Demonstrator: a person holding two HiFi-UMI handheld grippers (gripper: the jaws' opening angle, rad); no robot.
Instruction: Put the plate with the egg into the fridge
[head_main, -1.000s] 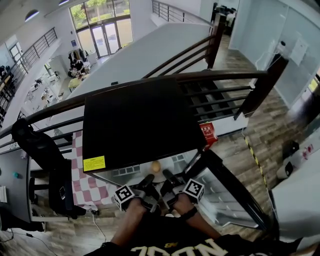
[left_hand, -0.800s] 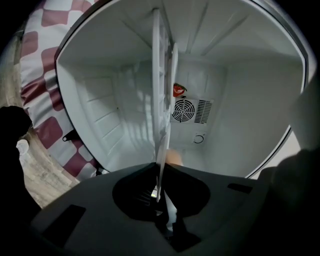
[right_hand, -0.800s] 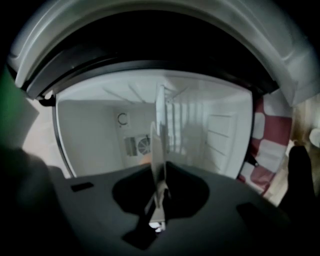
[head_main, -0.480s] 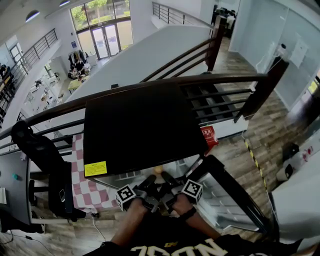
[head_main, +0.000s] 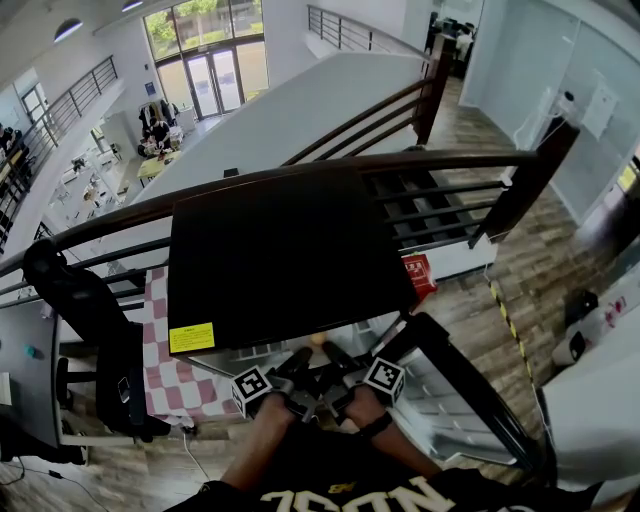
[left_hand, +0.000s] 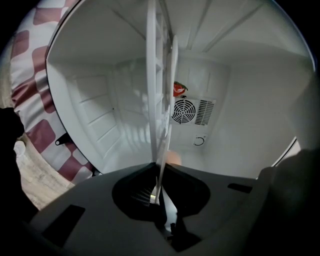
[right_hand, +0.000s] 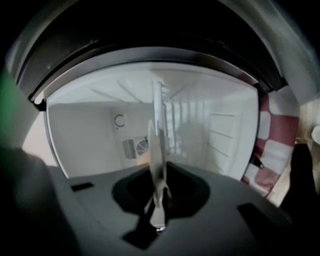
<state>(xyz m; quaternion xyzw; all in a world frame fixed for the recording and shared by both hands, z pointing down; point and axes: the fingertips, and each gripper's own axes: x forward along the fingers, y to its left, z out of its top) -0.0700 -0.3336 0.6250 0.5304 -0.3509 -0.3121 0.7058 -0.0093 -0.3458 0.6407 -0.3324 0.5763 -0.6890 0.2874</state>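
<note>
Grips plate (left_hand: 162, 100) by its rim with left gripper (head_main: 298, 360) and right gripper (head_main: 338, 356), both clamped tight; holds it, egg (head_main: 317, 340) on top, in the open fridge's (head_main: 285, 250) mouth.

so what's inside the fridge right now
White walls, a shelf rack, a round fan grille on the back wall and a small red thing by it. The plate, clamped edge-on in the left gripper, hides a strip behind it.

Black yellow-lettered shirt (head_main: 330, 478), black wristband (head_main: 377, 427); left claw (left_hand: 160, 170), right claw (right_hand: 159, 170) bear marker cubes (head_main: 250, 391)
</note>
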